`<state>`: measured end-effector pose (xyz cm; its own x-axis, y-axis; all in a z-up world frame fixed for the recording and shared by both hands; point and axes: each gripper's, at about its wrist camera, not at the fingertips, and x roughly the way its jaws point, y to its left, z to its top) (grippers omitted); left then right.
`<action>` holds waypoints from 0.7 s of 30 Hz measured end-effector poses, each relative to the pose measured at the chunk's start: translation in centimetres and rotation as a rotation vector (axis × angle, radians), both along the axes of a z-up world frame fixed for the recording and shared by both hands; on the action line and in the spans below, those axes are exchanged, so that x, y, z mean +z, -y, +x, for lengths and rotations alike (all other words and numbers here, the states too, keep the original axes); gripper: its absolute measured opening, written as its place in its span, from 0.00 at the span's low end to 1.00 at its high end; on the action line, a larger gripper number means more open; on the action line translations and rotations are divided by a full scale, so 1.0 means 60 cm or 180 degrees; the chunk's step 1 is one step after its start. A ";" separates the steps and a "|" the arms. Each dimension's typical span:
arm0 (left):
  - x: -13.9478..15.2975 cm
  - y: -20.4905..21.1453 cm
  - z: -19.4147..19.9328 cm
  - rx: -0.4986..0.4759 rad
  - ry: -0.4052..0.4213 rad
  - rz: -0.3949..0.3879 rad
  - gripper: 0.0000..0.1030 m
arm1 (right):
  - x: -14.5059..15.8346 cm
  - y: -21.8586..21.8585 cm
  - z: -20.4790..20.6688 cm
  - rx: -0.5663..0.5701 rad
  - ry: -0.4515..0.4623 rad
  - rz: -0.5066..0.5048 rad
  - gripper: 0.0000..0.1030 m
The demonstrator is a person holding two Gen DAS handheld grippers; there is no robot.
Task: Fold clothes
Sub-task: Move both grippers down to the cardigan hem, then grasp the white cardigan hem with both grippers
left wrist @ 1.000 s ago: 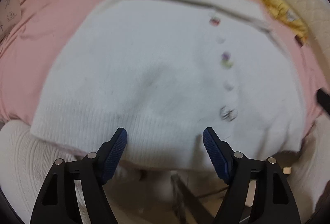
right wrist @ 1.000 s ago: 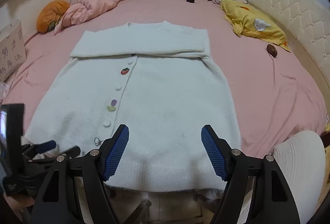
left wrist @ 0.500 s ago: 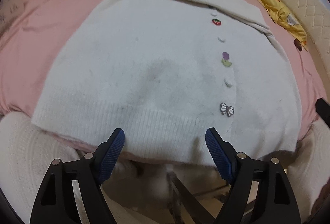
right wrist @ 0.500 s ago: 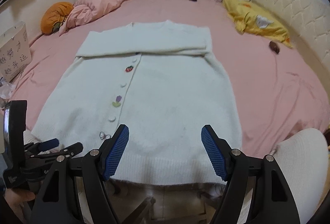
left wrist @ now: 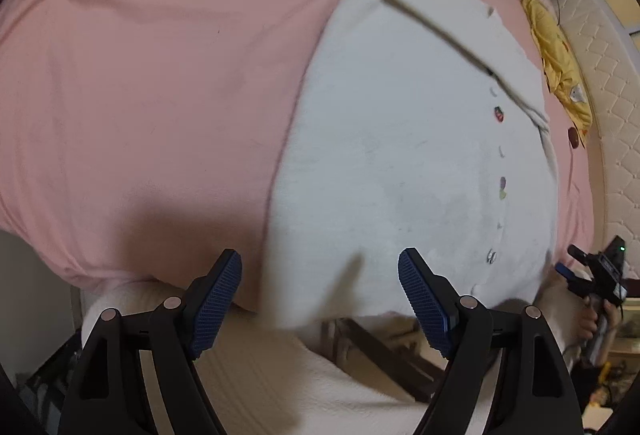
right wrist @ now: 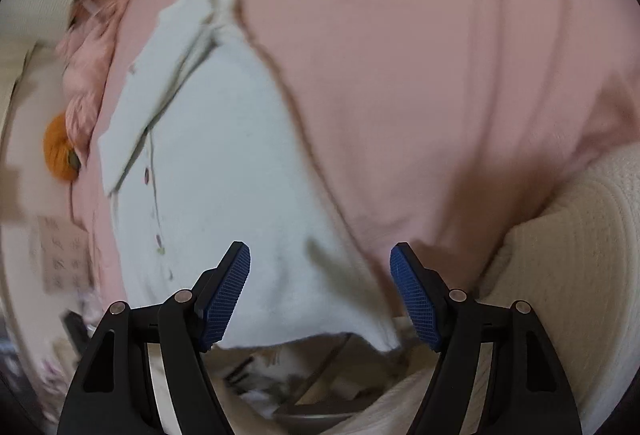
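A white knit cardigan [left wrist: 400,155] lies flat on the pink bed [left wrist: 160,75], sleeves folded across its top, small coloured buttons down the front. It also shows in the right wrist view [right wrist: 224,175]. My left gripper [left wrist: 320,299] is open and empty, straddling the cardigan's near left hem corner just above it. My right gripper [right wrist: 320,295] is open and empty over the near right hem corner. The right gripper shows at the right edge of the left wrist view [left wrist: 596,275], held in a hand.
A yellow pillow [left wrist: 560,67] lies by the quilted headboard at the far right. An orange cushion [right wrist: 60,151] and a pink quilt [right wrist: 84,67] lie at the bed's far left. White knit legs [right wrist: 580,255] press against the bed's near edge.
Both grippers have swung outward from the hem's middle to its two corners, left one leftward, right one rightward. Both stay open. The cardigan has not moved.
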<state>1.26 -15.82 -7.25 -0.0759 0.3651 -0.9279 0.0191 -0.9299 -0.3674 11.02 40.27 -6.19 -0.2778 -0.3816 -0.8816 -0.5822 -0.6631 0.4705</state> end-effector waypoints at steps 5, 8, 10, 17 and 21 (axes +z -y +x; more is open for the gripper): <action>-0.041 -0.019 -0.018 -0.0052 0.0212 0.0139 0.78 | -0.025 0.019 -0.033 0.0258 0.0336 0.0103 0.71; -0.051 -0.038 -0.019 -0.0072 0.0219 0.0104 0.79 | -0.066 0.022 -0.029 0.0173 0.0444 -0.0300 0.71; -0.047 -0.044 -0.017 -0.0108 0.0200 0.0115 0.79 | -0.087 0.032 -0.025 0.0195 0.0487 -0.0487 0.71; -0.040 -0.067 -0.007 -0.0242 0.0191 0.0313 0.73 | -0.088 0.079 -0.035 0.0575 0.0516 -0.0319 0.72; -0.054 -0.064 -0.009 -0.0212 0.0224 0.0296 0.48 | -0.099 0.076 -0.026 0.0468 0.0473 -0.0525 0.64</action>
